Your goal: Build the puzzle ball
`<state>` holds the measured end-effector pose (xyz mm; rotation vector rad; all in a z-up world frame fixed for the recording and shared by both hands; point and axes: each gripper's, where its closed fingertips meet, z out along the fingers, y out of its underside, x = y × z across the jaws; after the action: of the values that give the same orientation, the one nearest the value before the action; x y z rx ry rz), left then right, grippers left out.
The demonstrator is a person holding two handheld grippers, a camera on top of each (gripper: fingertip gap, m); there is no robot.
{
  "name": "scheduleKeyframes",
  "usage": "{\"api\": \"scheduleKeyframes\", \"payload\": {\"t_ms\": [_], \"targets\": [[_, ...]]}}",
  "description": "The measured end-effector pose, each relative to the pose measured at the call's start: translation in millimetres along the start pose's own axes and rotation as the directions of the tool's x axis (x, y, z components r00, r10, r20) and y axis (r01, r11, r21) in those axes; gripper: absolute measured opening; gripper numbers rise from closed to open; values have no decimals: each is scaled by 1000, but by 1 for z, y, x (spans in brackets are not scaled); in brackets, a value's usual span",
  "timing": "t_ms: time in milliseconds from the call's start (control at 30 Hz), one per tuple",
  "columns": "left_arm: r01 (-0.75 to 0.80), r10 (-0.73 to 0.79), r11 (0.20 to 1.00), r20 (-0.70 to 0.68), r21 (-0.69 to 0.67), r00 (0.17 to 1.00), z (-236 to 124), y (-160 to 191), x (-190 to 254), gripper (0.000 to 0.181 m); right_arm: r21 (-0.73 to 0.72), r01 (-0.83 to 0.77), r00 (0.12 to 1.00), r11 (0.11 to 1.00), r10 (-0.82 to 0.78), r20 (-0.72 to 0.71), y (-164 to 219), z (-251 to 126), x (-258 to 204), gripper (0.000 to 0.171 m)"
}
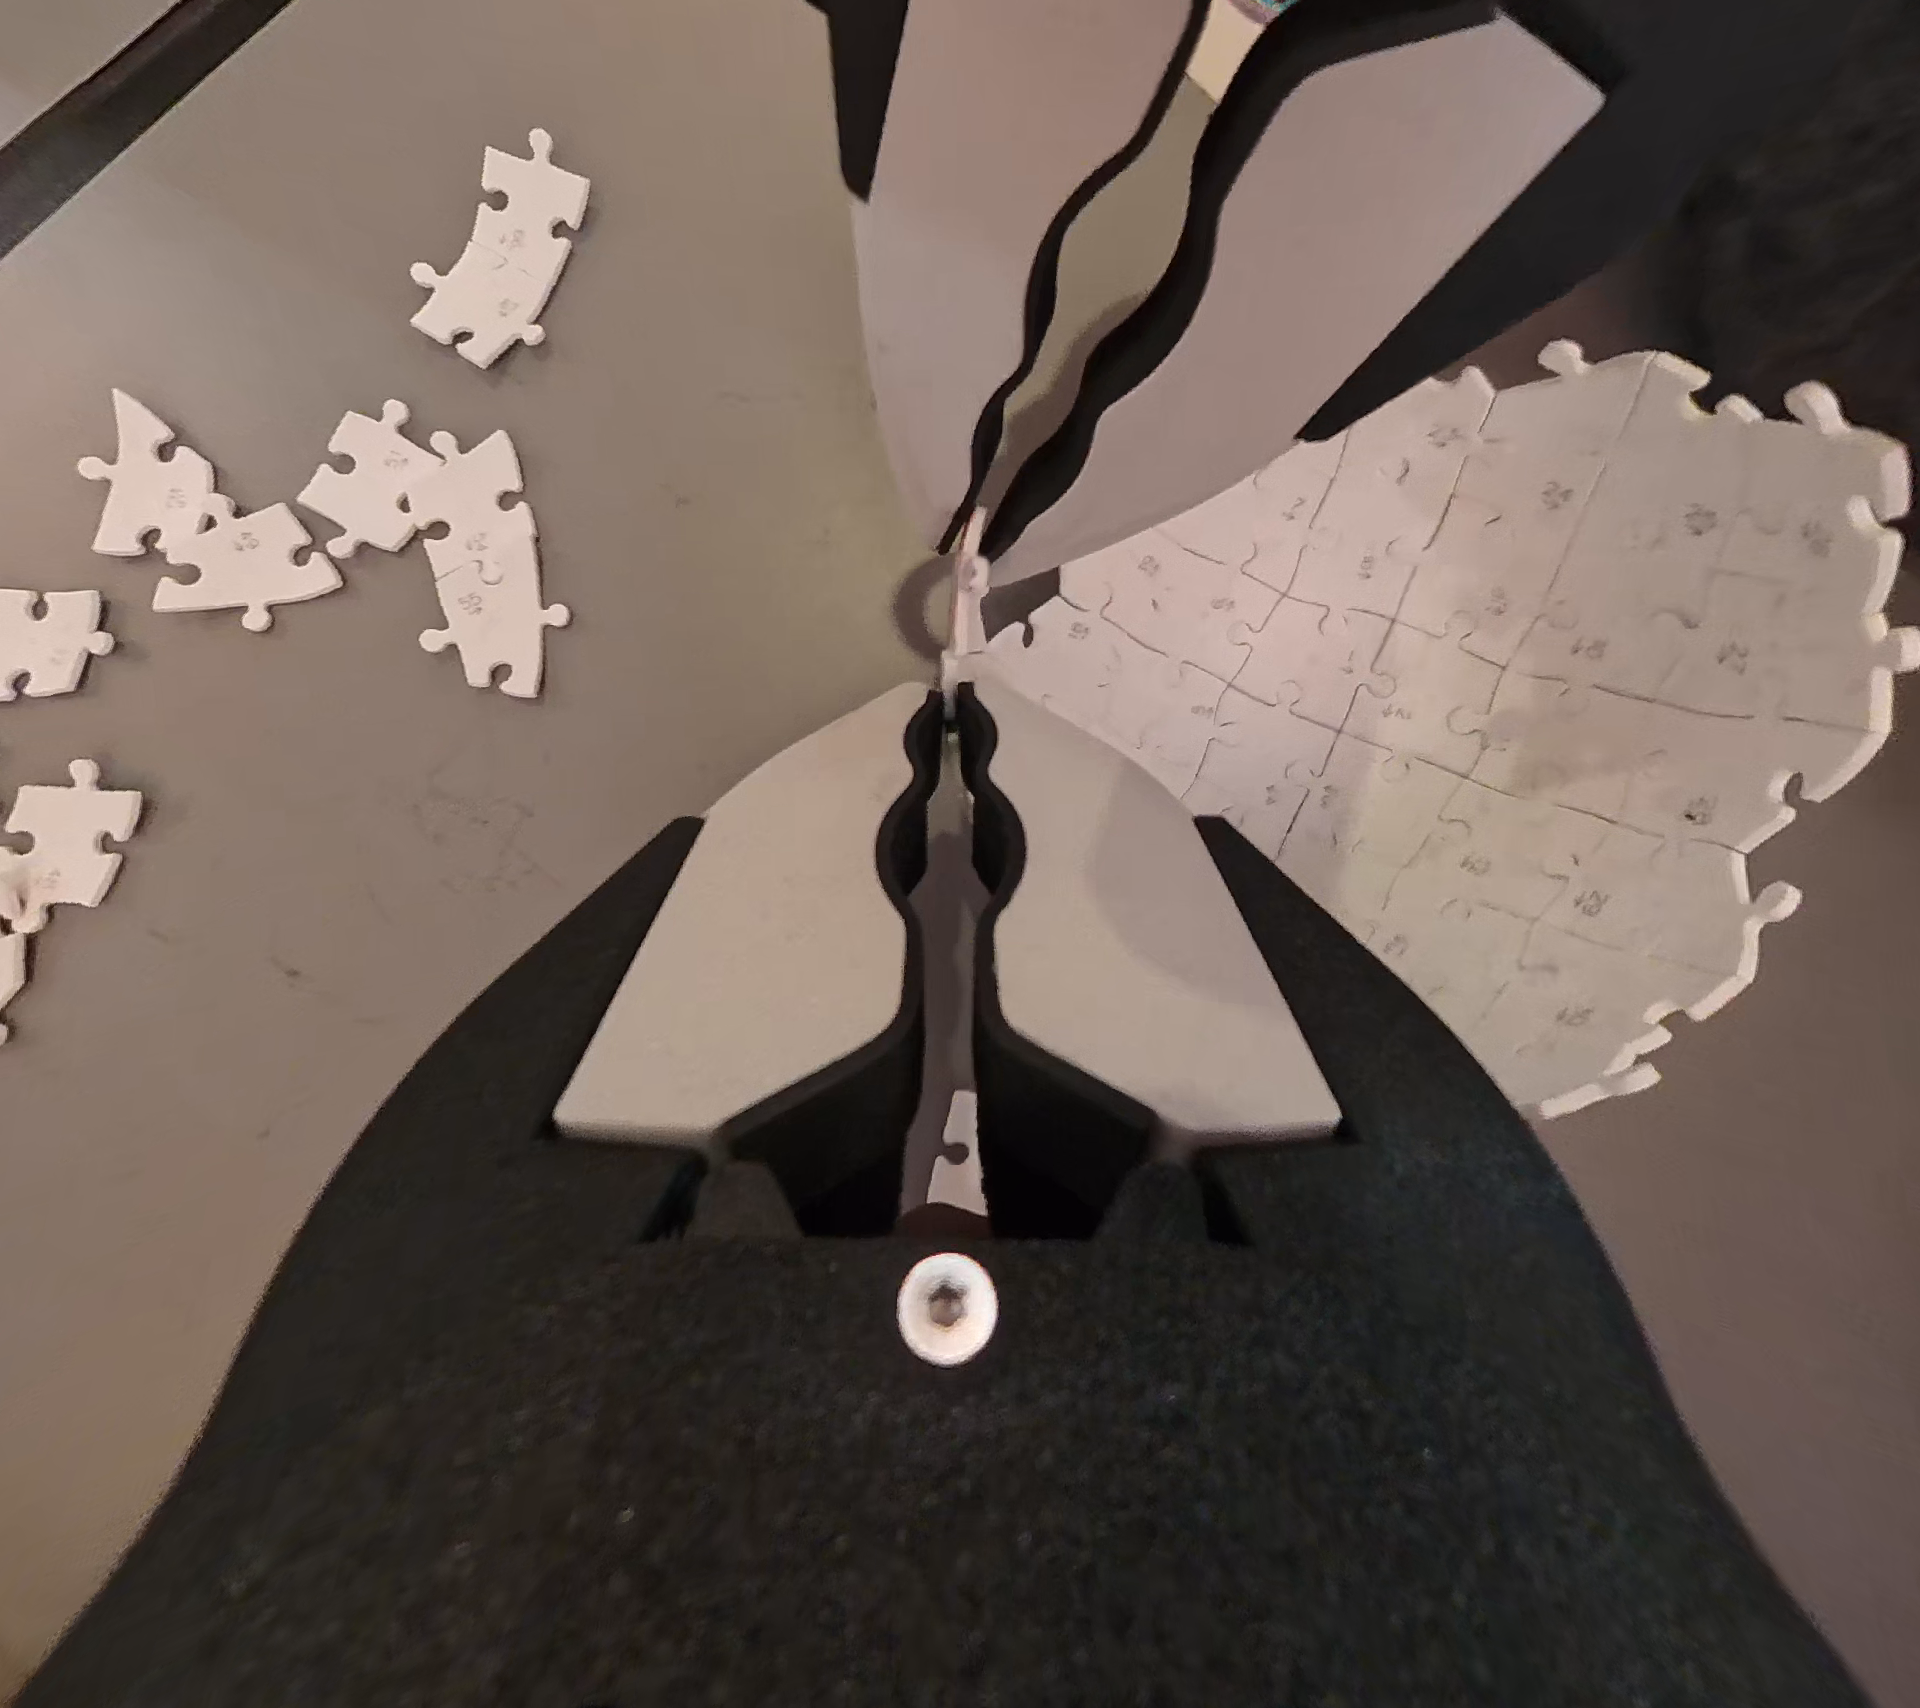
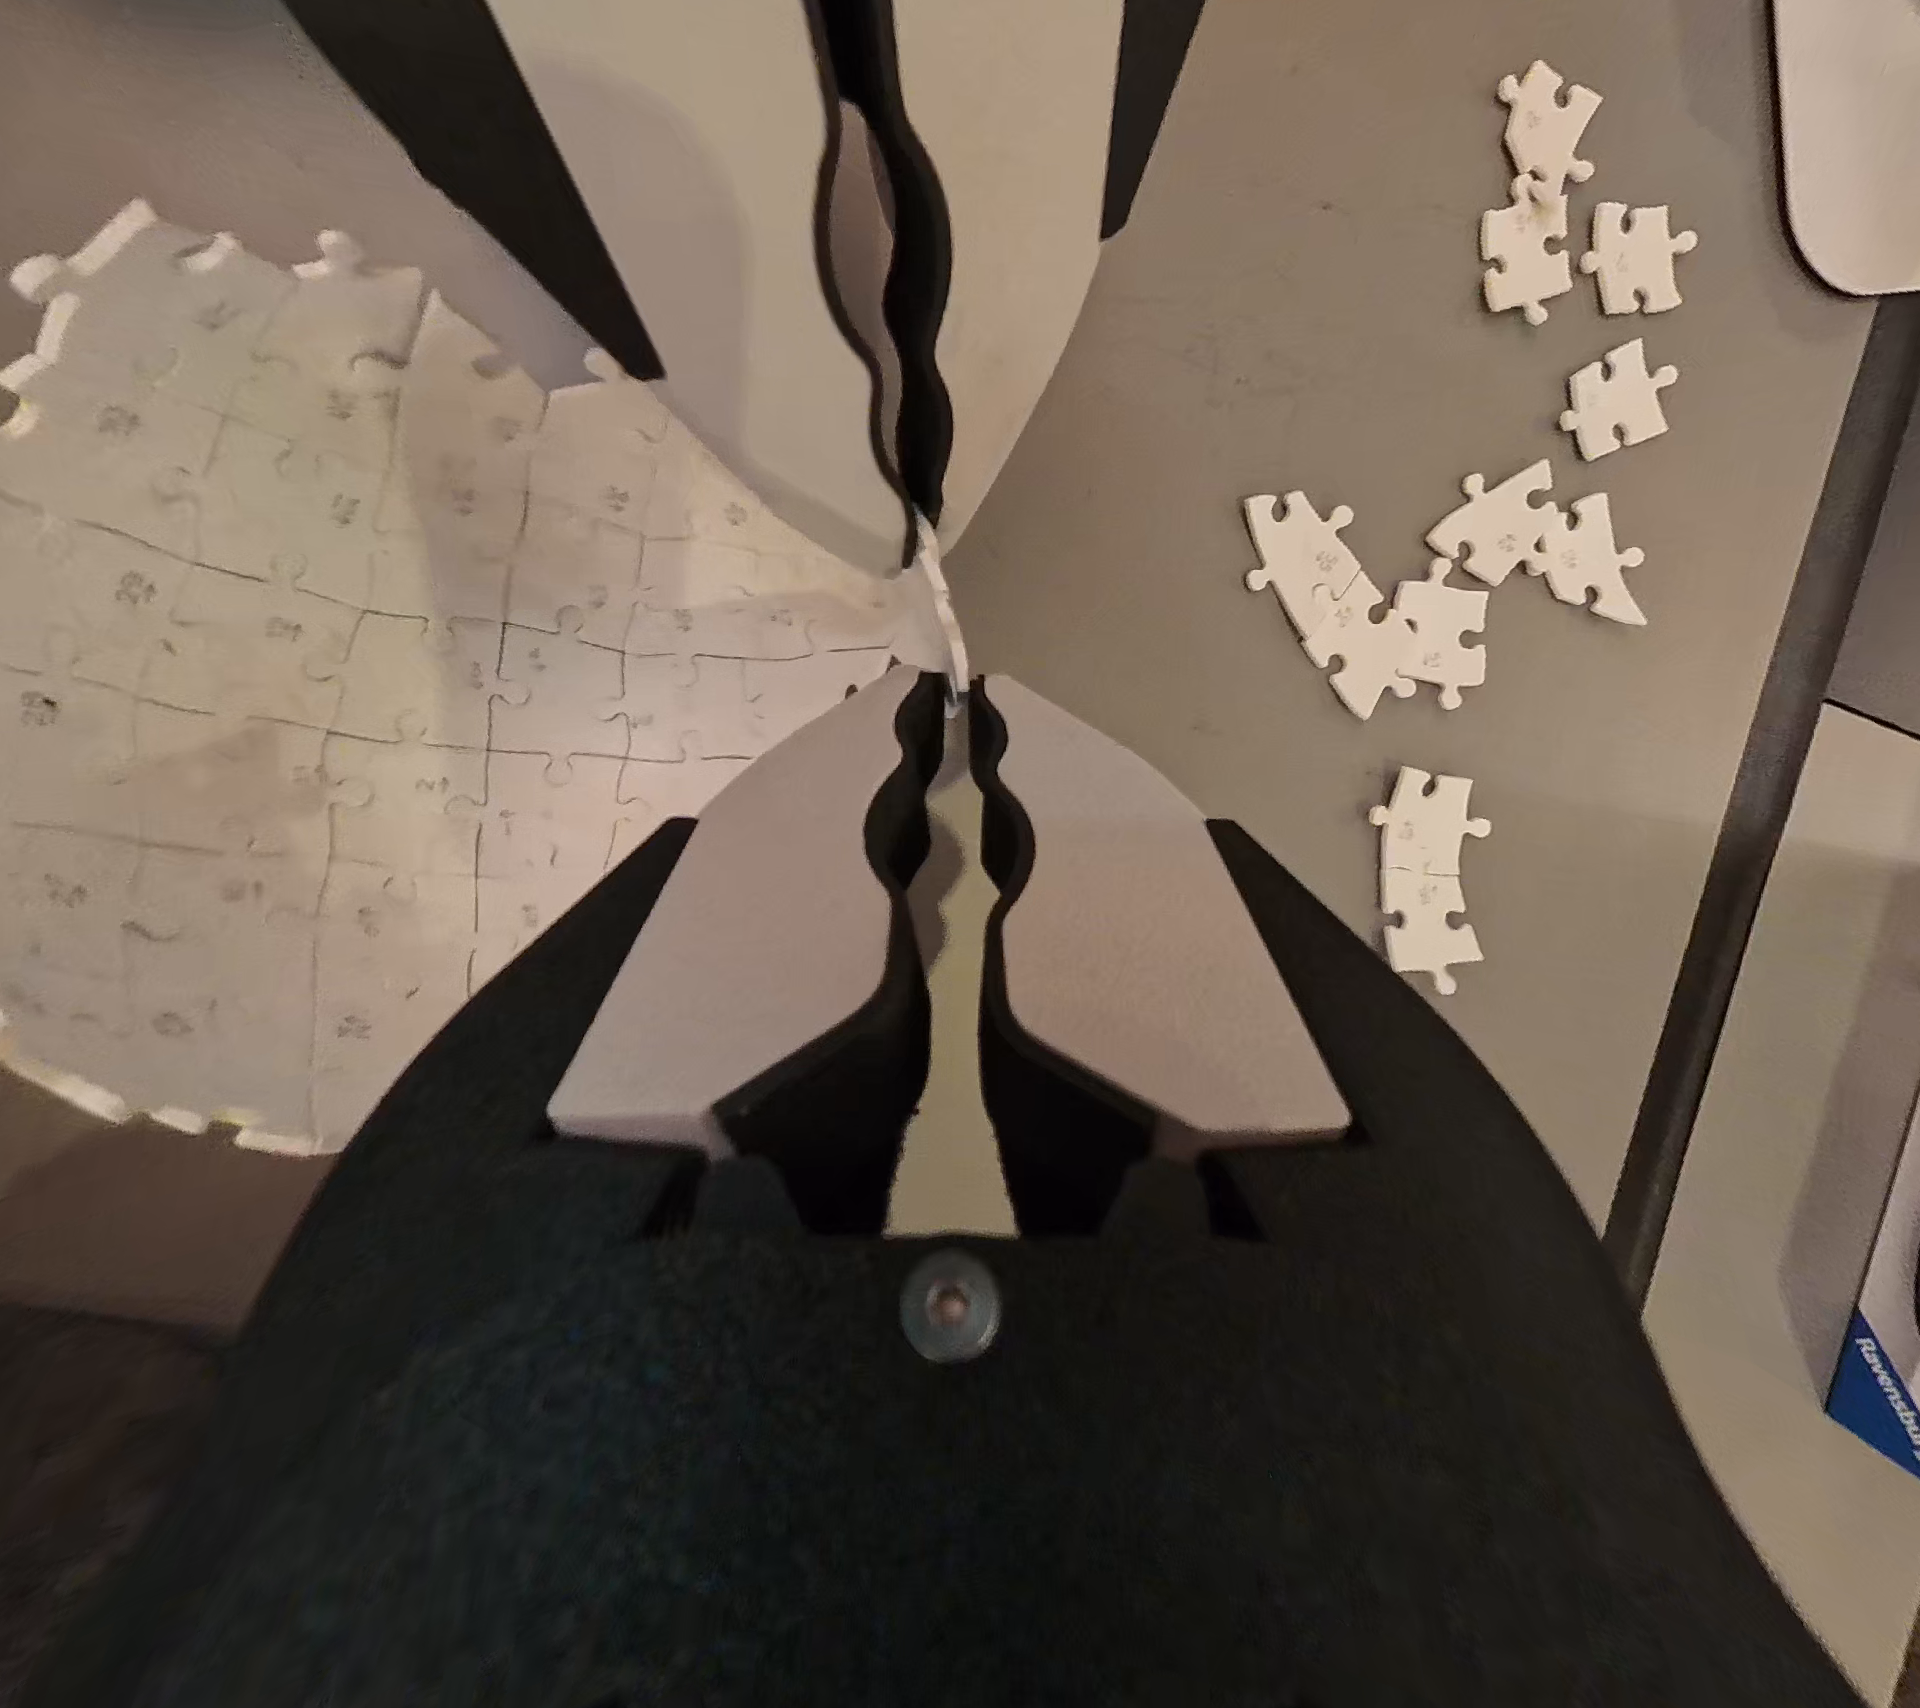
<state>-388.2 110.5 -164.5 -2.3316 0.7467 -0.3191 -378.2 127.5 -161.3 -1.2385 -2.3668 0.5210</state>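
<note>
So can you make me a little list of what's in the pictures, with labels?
left tool: shut on the edge of the puzzle shell
right tool: shut on the same edge, tip to tip with the left tool
puzzle shell: big curved sheet of joined white pieces, plain side showing, rim knobbly and unfinished
loose pieces: scattered white ones on the table, some already joined in twos
table: grey
box: blue, at the table's edge in the right wrist view
</note>
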Motion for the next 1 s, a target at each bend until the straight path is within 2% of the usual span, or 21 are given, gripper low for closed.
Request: {"api": "scheduleKeyframes", "payload": {"t_ms": [767, 900, 1000], "targets": [[-27, 27, 999, 16, -20, 999, 1, 2, 2, 3, -36, -209, 972, 977, 211, 107, 3, 4, -4, 4], [-20, 19, 1000, -4, -12, 1000, 1, 2, 4, 2, -10, -137, 986, 990, 138, 94, 1, 2, -7, 4], [-27, 27, 1000, -9, -8, 1000, 0, 1, 6, 2, 39, -76, 995, 996, 74, 69, -6, -2, -6, 15]]}}
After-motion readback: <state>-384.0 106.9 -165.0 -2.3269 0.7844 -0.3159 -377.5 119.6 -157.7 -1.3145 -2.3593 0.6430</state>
